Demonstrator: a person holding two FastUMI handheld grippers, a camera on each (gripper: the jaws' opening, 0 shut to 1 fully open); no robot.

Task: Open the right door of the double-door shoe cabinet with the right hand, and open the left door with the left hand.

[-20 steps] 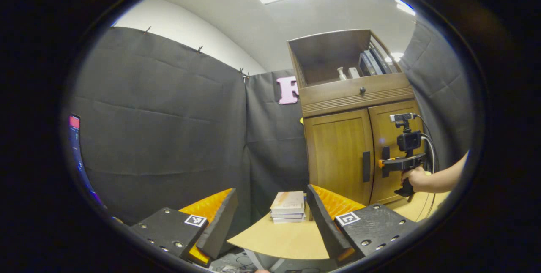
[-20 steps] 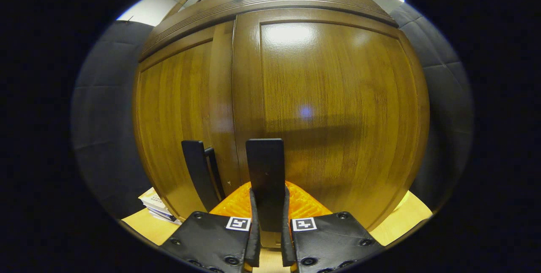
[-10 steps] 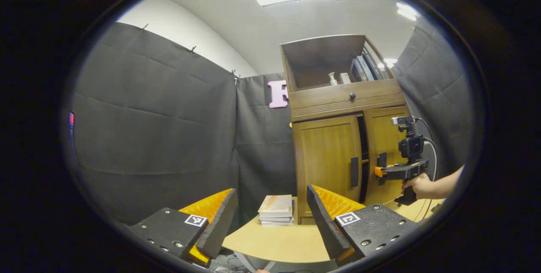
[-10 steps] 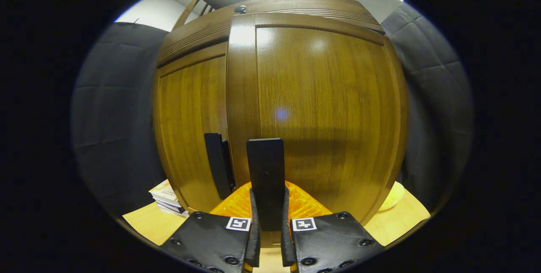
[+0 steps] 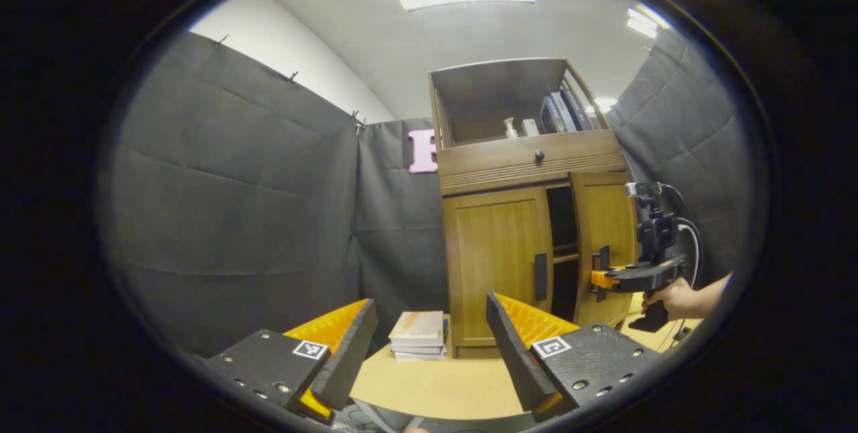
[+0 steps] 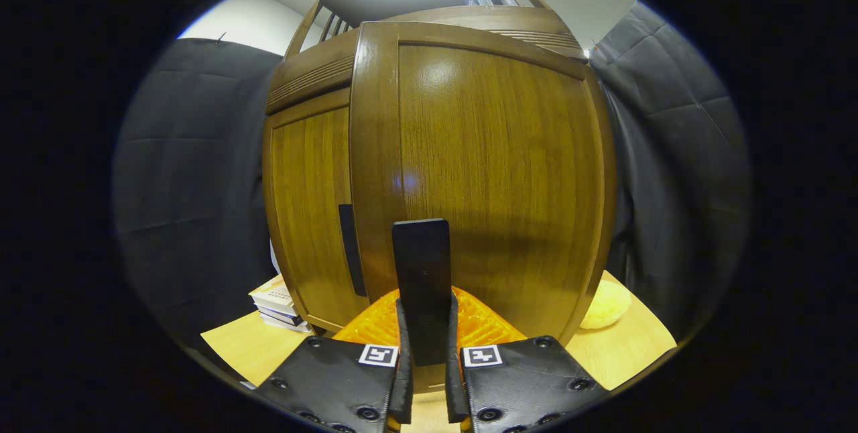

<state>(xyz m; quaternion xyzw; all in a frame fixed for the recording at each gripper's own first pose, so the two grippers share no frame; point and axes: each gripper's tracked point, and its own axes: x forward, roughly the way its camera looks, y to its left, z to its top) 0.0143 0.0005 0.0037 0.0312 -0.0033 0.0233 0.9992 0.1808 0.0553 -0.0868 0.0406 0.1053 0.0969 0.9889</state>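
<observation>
Two doors front the brown wooden double-door shoe cabinet (image 5: 529, 218), which stands on the pale wooden tabletop (image 5: 442, 379). Going left to right in the left gripper view: the left hand-held gripper (image 5: 429, 346) hangs low over the near tabletop edge, well short of the cabinet, its fingers spread wide with nothing between them. Beyond it a small stack of books (image 5: 417, 336) lies just beside the cabinet's left side. Next comes the left door (image 5: 497, 259), flush and closed, its flat black vertical handle (image 5: 540, 276) untouched. Then a dark gap with shelf edges, then the right door (image 5: 603, 238) swung partway out. At its black bar handle (image 5: 601, 264) sits the right hand-held gripper (image 5: 598, 278), held by a person's hand (image 5: 670, 297) reaching in from the right. Books and small white objects stand in the open top compartment (image 5: 509, 101).

Turning to the right gripper view, the grip itself is plain: the right hand-held gripper (image 6: 425, 352) is clamped narrow on the right door's handle (image 6: 421, 285), both fingers pressing its sides. Here the right door (image 6: 489, 178) stands forward of the left door (image 6: 312, 212), and a pale yellow rounded object (image 6: 606, 304) lies on the tabletop (image 6: 630, 346) by the door's far edge, unseen from the other side.
</observation>
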